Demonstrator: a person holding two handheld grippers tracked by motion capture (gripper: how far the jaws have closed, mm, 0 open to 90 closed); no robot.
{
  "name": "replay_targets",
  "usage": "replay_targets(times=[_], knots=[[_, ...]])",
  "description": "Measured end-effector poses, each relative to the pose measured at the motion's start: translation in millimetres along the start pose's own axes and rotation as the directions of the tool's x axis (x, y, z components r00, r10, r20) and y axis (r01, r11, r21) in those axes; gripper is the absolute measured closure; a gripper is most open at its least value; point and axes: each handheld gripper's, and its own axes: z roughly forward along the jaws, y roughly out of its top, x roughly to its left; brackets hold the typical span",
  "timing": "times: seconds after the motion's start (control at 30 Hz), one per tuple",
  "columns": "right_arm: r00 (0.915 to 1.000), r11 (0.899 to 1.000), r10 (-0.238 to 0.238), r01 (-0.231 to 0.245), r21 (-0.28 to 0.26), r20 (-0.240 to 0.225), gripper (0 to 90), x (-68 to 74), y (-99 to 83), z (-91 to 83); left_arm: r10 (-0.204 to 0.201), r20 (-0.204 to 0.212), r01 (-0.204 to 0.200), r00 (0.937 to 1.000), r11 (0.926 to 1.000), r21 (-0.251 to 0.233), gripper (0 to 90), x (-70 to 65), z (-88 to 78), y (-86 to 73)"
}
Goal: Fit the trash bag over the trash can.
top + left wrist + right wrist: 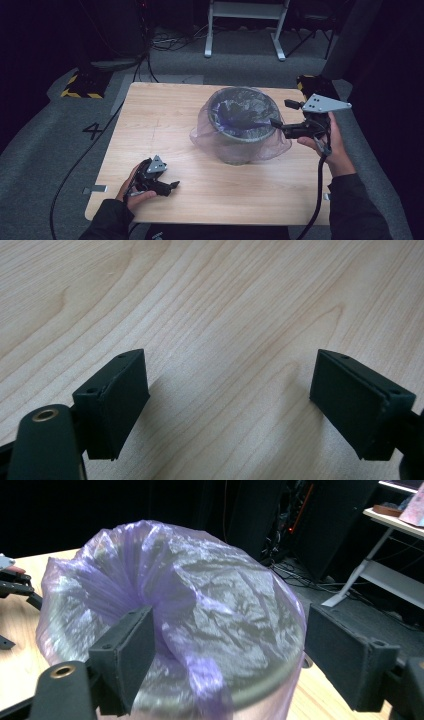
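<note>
A grey round bin (pixel 239 150) stands on the wooden table (pixel 165 120), right of its middle. A thin purple see-through bag (pixel 272 147) lines the bin and drapes over its rim and down its sides. My right gripper (pixel 280 113) is at the bin's right rim, held up by a hand, open. In the right gripper view its jaws (pixel 232 630) stand wide apart, with the crinkled bag (pixel 210 595) and the near rim between them. My left gripper (pixel 172 186) rests on the table near the front left, open over bare wood (pixel 232 370).
The table's front edge lies just behind my left hand. My left gripper (pixel 15 585) is far off across the table from the right one. On the carpeted floor beyond are a white frame stand (pixel 245 30), cables (pixel 145 55) and a yellow-black striped base (pixel 80 85).
</note>
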Motion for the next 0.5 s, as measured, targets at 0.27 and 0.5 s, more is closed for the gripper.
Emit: replay_targets(times=[0.27,0.5], knots=[[0.9999,1.0,0.014,-0.014,0.008,0.009,21.9,-3.7,9.7,15.7,-0.005,0.004,0.005,1.0,1.0,0.0,14.1,0.1,0.8,0.2],[0.9998,1.0,0.017,-0.017,0.013,0.011,23.0,-4.5,15.6,28.7,-0.006,0.004,0.006,1.0,1.0,0.001,13.8,0.3,0.9,0.4]])
